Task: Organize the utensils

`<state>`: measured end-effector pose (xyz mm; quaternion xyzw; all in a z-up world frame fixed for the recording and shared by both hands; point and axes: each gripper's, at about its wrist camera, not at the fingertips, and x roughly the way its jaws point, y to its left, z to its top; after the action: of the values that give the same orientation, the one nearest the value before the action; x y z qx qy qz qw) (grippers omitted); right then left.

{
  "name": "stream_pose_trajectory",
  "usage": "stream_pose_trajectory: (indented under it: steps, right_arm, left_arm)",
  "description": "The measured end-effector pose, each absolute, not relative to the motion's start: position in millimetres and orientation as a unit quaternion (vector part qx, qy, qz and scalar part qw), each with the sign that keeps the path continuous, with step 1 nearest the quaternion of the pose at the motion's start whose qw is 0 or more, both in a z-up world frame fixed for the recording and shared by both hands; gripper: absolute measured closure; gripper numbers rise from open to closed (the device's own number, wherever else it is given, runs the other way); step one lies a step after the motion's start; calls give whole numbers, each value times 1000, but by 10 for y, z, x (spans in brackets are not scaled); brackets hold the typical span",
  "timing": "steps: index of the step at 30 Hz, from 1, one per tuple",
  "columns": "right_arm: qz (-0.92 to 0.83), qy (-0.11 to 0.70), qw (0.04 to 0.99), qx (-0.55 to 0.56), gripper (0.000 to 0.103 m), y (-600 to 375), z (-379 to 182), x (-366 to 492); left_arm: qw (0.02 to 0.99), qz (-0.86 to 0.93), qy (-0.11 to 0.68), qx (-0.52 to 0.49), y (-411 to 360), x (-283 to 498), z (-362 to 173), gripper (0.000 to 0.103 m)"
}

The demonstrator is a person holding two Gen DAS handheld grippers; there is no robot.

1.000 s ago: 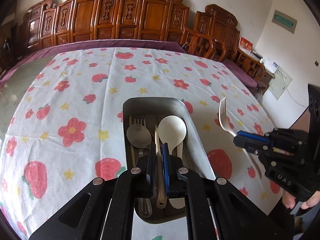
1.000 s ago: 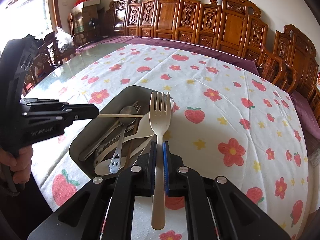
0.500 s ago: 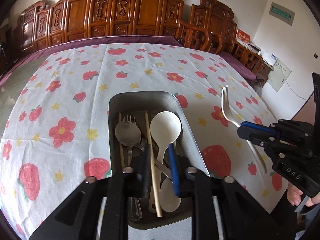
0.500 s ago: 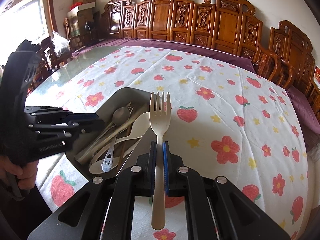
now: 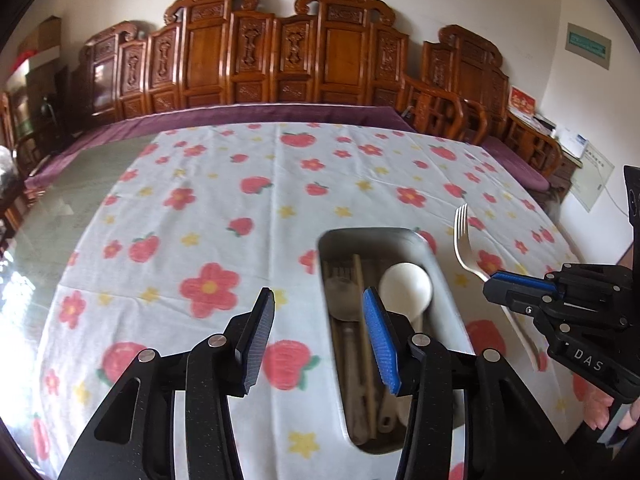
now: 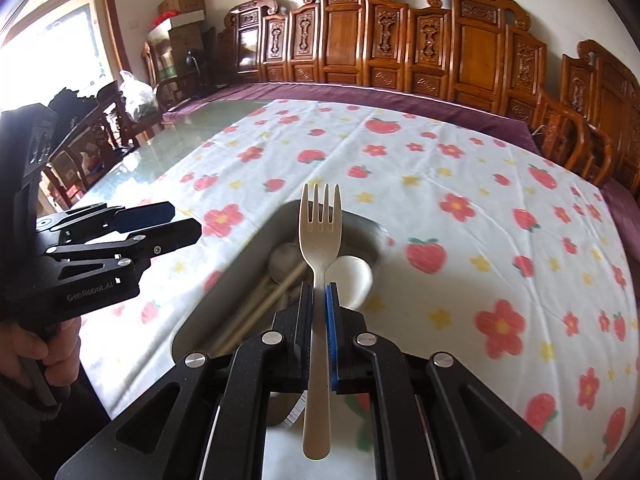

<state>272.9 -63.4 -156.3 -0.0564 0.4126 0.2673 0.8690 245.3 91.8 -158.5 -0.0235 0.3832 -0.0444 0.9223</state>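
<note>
My left tool (image 5: 318, 322) jaws just been opening, about half apart, empty, above table (image 5: 200, 208) beside tray (image 5: 436, 264); my right tool (image 6: 319, 304) clamped on fork (image 6: 320, 248)

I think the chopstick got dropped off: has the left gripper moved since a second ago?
Yes. The left gripper, jaws just opened and empty, has shifted left off the metal tray, which now sits right of centre in its view.

I read "DAS" in white on the body of the right gripper (image 5: 516, 296), seen from my left camera. My right camera shows "GenRobot.AI" on the left gripper (image 6: 182, 222). The green wall sign (image 5: 588, 45) is too blurred to read.
</note>
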Motion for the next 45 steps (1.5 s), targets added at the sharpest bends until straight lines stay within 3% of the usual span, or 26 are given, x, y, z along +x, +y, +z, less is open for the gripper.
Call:
stream_pose_trajectory:
  steps: [23,28,34,38,41,42,43,45]
  right_arm:
    - [269,459,846,-35,94,-124,-2082,3072]
    - [271,451,850,-33,82,-215,-1996,3023]
    - [262,431,863,-34,80,-405,-1763,2831]
    - [254,411,875,-30,70,-618,-1565,2593]
    - [241,399,884,-29,56,-798,-1433,2382]
    - [232,393,889,-29,46,-876,-1380,2290]
    - [228,388,893,-28,36,-930,-1344,2231]
    - [216,377,900,-26,25,-1067,-1249,2065]
  left_arm:
    - [922,7,386,-17,1228,2428,-1611,58]
    - [924,8,382,-19,1187,2357,-1581,54]
    - [927,9,374,-5,1071,2225,-1462,47]
    - [928,3,373,-6,995,2083,-1394,45]
    - [925,-1,380,-10,926,1940,-1397,44]
    - [923,-4,385,-13,903,1905,-1403,35]
    - [922,-7,386,-15,880,1865,-1401,17]
    - [925,-12,380,-18,829,1776,-1365,13]
